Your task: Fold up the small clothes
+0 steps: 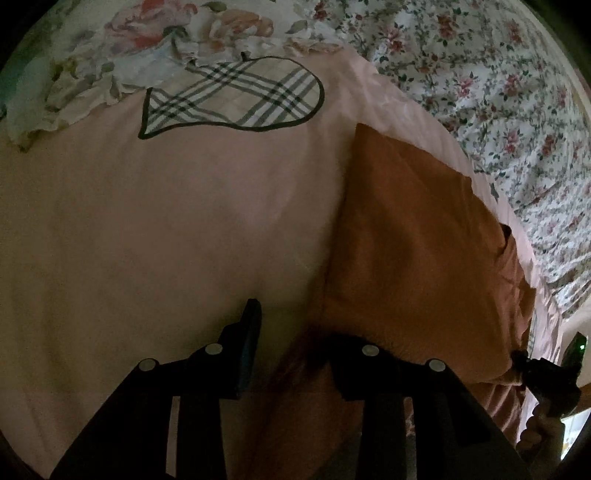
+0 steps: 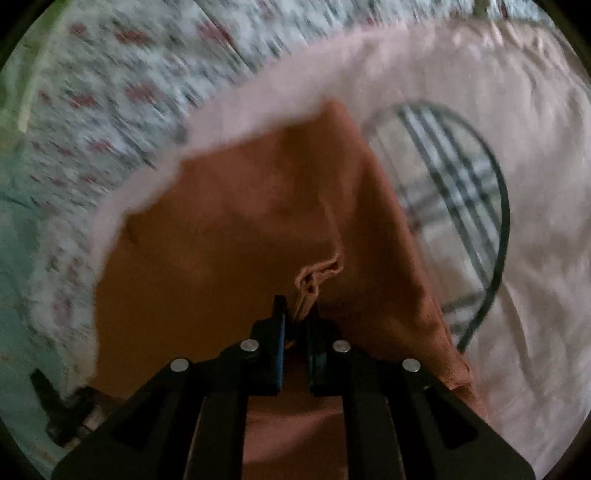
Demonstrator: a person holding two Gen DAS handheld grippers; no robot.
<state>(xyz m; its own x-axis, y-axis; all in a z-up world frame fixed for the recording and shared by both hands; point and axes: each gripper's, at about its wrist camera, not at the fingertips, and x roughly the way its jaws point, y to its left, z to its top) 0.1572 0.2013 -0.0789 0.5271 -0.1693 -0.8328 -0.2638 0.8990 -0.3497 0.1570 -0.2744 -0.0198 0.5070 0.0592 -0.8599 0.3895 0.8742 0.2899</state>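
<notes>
left gripper (image 1: pixel 291 332): fingers spread wide, nothing between them at the tips. left finger (image 1: pixel 251 332) dark and upright over pink sheet (image 1: pixel 147 240); right finger mostly hidden under the edge of orange cloth (image 1: pixel 406 240), so contact there cannot be told.

orange cloth: lying on pink sheet, right of centre in left view, one corner pointing away toward the floral bedding (image 1: pixel 498 92). near end bunched and shadowed just at the left gripper's right side. fold line visible along the cloth's far right edge.

right gripper (image 2: pixel 295 314): fingers pressed close, pinching a crumpled tuck of orange cloth (image 2: pixel 240 221). small ruffle of fabric sticking up just beyond the fingertips. cloth spread out ahead of the gripper, far corner up against the sheet's (image 2: pixel 535 184) edge. view motion-blurred; fine detail not readable.

right gripper also seen in left view at the far right edge (image 1: pixel 532 373), held by a hand (image 1: pixel 543 428), touching the orange cloth's right side.

plaid mitt (image 1: pixel 236 98): flat on pink sheet, black border, well apart from left gripper, beside the ruffled floral cover (image 1: pixel 166 33). in right view, plaid mitt (image 2: pixel 454 206) partly hidden behind the orange cloth's right edge.

floral bedding beyond the sheet in both views (image 2: pixel 129 92).
</notes>
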